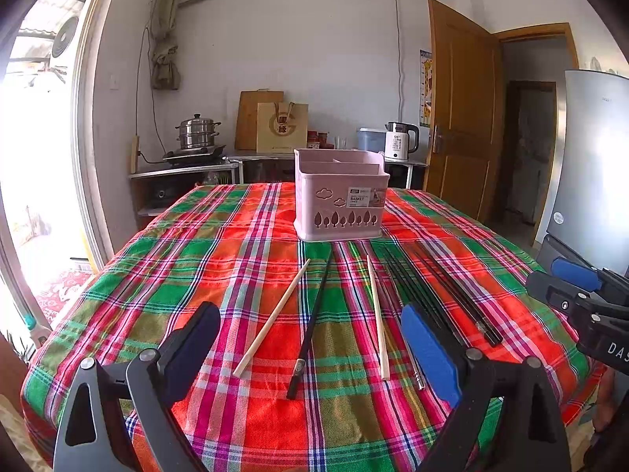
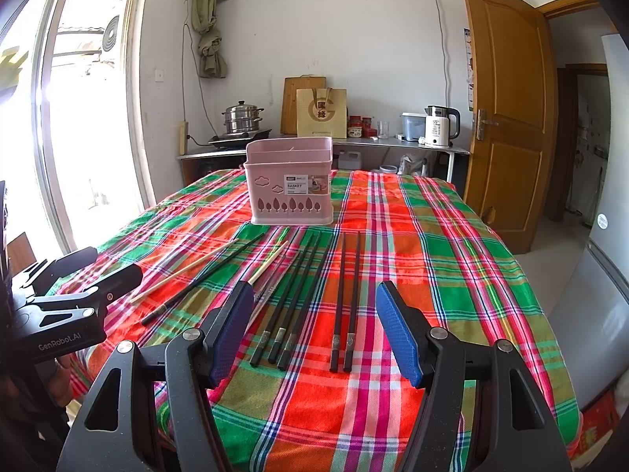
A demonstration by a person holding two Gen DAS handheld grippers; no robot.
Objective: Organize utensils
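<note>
- Many chopsticks [image 2: 346, 303] lie flat on the worktop [image 2: 452, 283], just in front of the pink basket [image 2: 291, 181].
- Left claw [image 1: 310, 338] and right claw [image 2: 314, 326] are both wide open, holding nothing.
- Sticks look light, stiff and slippery; pinch one near its middle.
- Neighbours lie close, so they may roll.

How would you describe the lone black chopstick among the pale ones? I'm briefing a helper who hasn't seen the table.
Start at the pink basket on the plaid tablecloth. In front of it, left of the black bundle, lie two pale wooden chopsticks. The single black chopstick lies between them, the only dark one there, with a silver band near its close end.
</note>
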